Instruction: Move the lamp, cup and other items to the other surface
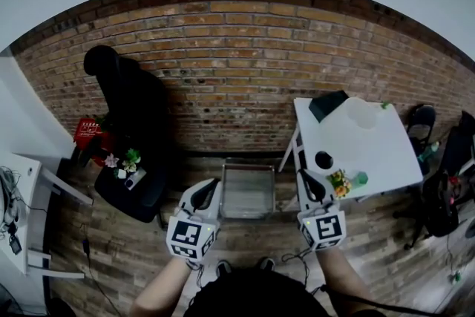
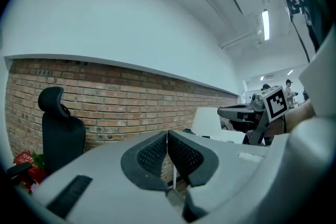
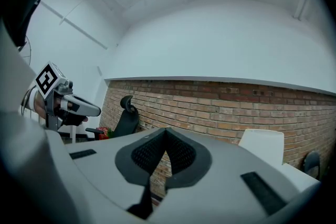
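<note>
In the head view a white table (image 1: 375, 145) at the right carries a black cup (image 1: 323, 159), a dark angular object (image 1: 327, 105) at its far corner, a small bunch of flowers (image 1: 340, 182) and a green cup (image 1: 360, 178). My left gripper (image 1: 213, 187) and right gripper (image 1: 308, 179) are held level in front of me, side by side. Both are shut with nothing between the pads. The left gripper view shows its jaws (image 2: 167, 136) pressed together, with the brick wall behind. The right gripper's jaws (image 3: 166, 134) are pressed together too.
A black office chair (image 1: 133, 122) at the left has a red basket (image 1: 87, 131) and flowers (image 1: 126, 162) on its seat. A grey metal tray (image 1: 248, 191) sits on the wooden floor between the grippers. A white desk (image 1: 22, 182) stands at far left, and more chairs are at the right.
</note>
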`<act>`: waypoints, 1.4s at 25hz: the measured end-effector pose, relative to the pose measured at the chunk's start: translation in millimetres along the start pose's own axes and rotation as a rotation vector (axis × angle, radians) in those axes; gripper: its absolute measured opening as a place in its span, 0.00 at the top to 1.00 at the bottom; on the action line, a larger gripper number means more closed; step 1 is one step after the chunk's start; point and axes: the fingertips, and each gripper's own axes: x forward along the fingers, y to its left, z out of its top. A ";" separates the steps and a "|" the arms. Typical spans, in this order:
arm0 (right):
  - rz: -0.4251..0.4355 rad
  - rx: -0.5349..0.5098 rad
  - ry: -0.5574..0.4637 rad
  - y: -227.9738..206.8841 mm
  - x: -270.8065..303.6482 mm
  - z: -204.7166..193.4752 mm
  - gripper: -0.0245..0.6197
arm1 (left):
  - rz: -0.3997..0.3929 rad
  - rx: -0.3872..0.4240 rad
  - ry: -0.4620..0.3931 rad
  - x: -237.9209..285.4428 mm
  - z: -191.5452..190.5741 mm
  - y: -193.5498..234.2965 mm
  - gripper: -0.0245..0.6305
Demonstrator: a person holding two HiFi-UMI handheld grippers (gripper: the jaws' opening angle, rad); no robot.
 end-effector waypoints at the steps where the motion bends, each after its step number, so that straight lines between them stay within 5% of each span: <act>1: 0.003 0.005 -0.001 -1.3 -2.3 -0.8 0.95 | 0.001 -0.003 0.007 0.1 -1.3 -2.9 0.95; 35: 0.014 0.025 -0.047 -16.8 -29.8 6.6 0.96 | 0.013 0.016 0.020 -2.4 -3.1 -26.8 0.95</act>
